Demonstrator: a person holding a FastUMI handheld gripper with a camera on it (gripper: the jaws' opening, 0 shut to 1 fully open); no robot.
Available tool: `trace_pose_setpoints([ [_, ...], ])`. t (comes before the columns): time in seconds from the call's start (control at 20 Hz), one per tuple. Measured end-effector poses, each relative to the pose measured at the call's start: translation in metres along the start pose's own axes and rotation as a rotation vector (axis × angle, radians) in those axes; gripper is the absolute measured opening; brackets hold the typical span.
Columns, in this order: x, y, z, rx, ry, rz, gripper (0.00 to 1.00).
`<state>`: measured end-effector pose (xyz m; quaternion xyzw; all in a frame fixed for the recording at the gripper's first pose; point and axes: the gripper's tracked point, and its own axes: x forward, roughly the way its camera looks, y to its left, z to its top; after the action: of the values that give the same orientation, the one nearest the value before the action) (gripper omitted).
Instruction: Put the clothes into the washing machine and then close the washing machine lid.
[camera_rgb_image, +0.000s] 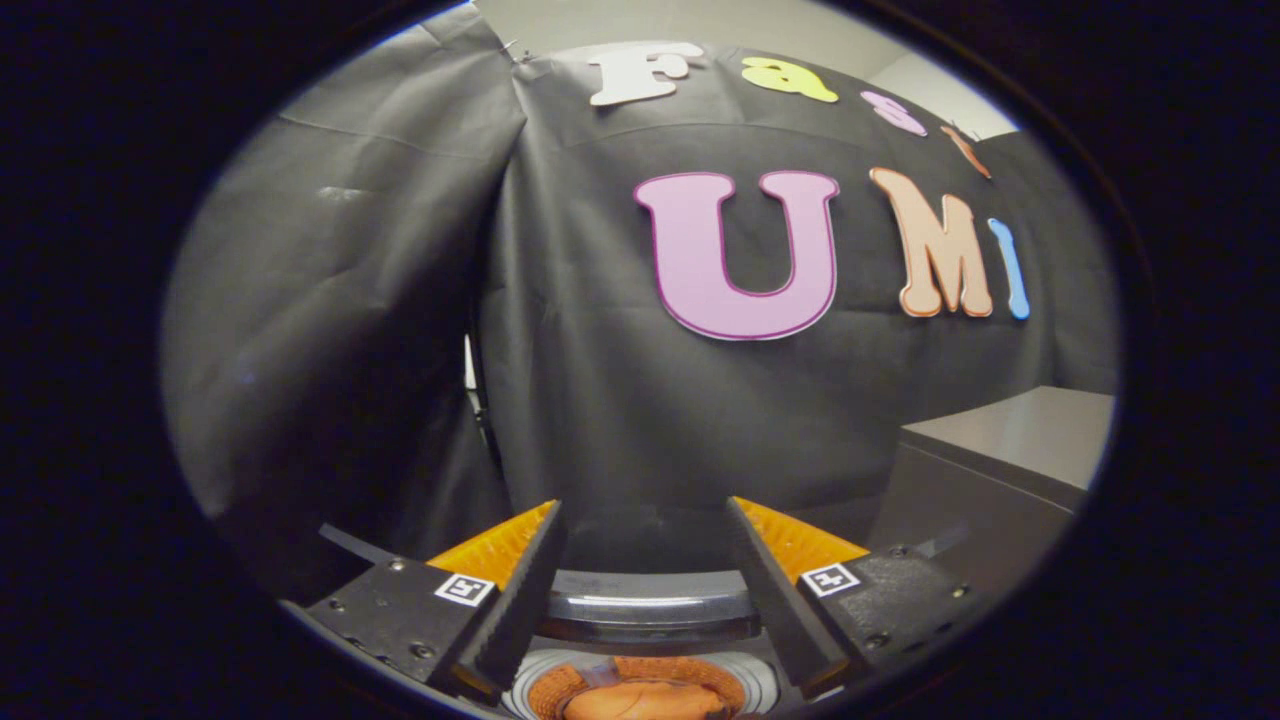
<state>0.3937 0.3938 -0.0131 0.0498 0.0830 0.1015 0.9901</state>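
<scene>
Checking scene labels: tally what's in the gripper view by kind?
Washing machine, lid up: 1
Orange clothes inside it, between the fingers: 1
Grey box beyond the fingers: 1
Gripper, open: 1
Total: 4

The tongs (646, 520) are seen as two wedge-shaped fingers with ribbed inner faces, spread apart with a wide gap between them. Each finger is carried on a dark, angular mount fastened with small round screws. A square white tag with a black pattern is fixed on each mount, at 7 and 5 o'clock.
</scene>
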Motion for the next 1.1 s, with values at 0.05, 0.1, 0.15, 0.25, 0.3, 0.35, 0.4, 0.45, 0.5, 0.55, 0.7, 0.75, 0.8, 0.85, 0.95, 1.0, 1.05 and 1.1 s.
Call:
trace_pose_setpoints([
  [0.05,0.000,-0.001,-0.001,0.006,0.008,0.010,0.96],
  [0.1,0.000,-0.003,-0.006,0.012,0.022,-0.003,0.96],
  [0.15,-0.001,-0.011,-0.018,0.007,0.069,-0.050,0.96],
  [0.25,-0.015,-0.013,-0.042,-0.019,0.111,-0.074,0.96],
  [0.3,-0.013,-0.002,-0.043,-0.015,0.085,-0.037,0.97],
  [0.35,-0.016,0.002,-0.046,-0.023,0.075,-0.026,0.97],
  [0.4,-0.021,0.001,-0.045,-0.028,0.064,-0.026,0.97],
  [0.45,-0.021,0.000,-0.045,-0.020,0.070,-0.025,0.97],
  [0.5,-0.021,0.001,-0.050,-0.002,0.078,-0.017,0.97],
  [0.55,-0.021,0.001,-0.053,0.015,0.085,-0.008,0.97],
  [0.7,-0.030,0.006,-0.058,0.051,0.109,-0.010,0.97],
  [0.75,-0.034,0.007,-0.059,0.054,0.113,-0.008,0.97],
  [0.8,-0.036,0.006,-0.059,0.051,0.114,-0.011,0.97],
  [0.85,-0.039,0.002,-0.059,0.050,0.121,-0.016,0.97],
  [0.95,-0.046,-0.005,-0.057,0.054,0.115,-0.018,0.97],
  [1.0,-0.052,-0.006,-0.056,0.050,0.111,-0.020,0.97],
  [1.05,-0.058,-0.007,-0.057,0.045,0.113,-0.022,0.98],
  [1.1,-0.064,-0.007,-0.061,0.039,0.120,-0.016,0.98],
])
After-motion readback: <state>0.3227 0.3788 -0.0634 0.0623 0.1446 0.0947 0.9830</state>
